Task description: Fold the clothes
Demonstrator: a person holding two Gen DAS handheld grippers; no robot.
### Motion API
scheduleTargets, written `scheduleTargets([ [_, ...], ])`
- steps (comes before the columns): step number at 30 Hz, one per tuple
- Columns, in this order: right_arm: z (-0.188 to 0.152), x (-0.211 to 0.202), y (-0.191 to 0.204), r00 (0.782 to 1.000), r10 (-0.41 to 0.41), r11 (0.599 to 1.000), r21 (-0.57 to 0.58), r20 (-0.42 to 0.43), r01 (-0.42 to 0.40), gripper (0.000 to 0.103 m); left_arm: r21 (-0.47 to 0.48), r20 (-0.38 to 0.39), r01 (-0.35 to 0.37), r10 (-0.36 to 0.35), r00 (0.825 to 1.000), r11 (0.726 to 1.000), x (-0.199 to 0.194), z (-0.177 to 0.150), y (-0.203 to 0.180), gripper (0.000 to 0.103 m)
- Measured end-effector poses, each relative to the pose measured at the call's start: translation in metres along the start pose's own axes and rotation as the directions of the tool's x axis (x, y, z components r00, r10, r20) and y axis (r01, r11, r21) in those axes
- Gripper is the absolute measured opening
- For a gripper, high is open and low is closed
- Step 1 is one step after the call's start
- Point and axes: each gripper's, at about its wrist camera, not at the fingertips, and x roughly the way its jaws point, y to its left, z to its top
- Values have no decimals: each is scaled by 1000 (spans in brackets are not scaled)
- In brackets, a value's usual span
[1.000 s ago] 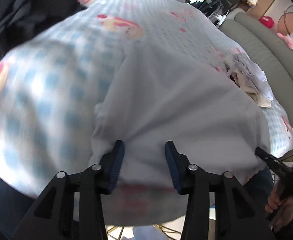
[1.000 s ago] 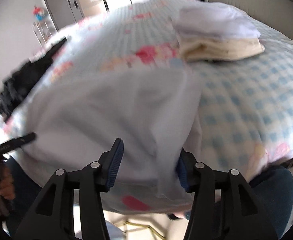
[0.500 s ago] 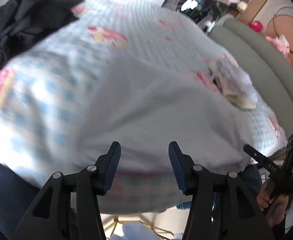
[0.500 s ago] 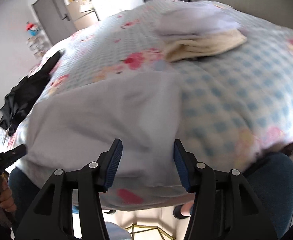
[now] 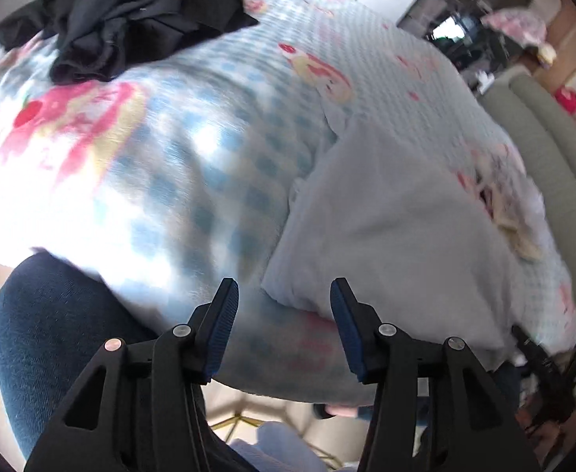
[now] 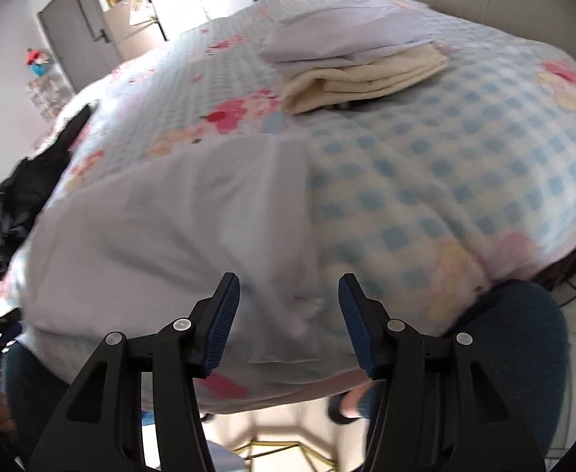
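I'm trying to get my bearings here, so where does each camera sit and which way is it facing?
Left wrist: on the left gripper, angled down at the checked bedspread; open jaws, a denim knee.
Right wrist: on the right gripper, angled down at the pale garment; open jaws, a denim knee.
Shared: the garment, black clothes, folded stack.

Looked like somebody's bedroom: a bed (image 6: 465, 165) with a blue-checked cartoon quilt, a grey padded headboard (image 5: 543, 149), a grey door (image 6: 79, 27), clothes lying around.
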Motion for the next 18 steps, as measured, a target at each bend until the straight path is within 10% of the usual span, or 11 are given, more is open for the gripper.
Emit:
scheduleTargets([
  [5, -8, 16, 14, 996, -86, 990, -115, -37, 81, 54, -21, -32, -108, 107, 994, 994, 10, 7, 8, 52],
  [9, 1, 13, -31, 993, -110, 994, 16, -46, 110, 63, 19, 31, -115, 114, 993, 993, -6, 10, 0, 51],
  [18, 2, 7, -22, 999, 22, 1000, 19, -49, -21, 63, 268, 55, 124, -144, 988, 955, 18, 21, -86, 51],
])
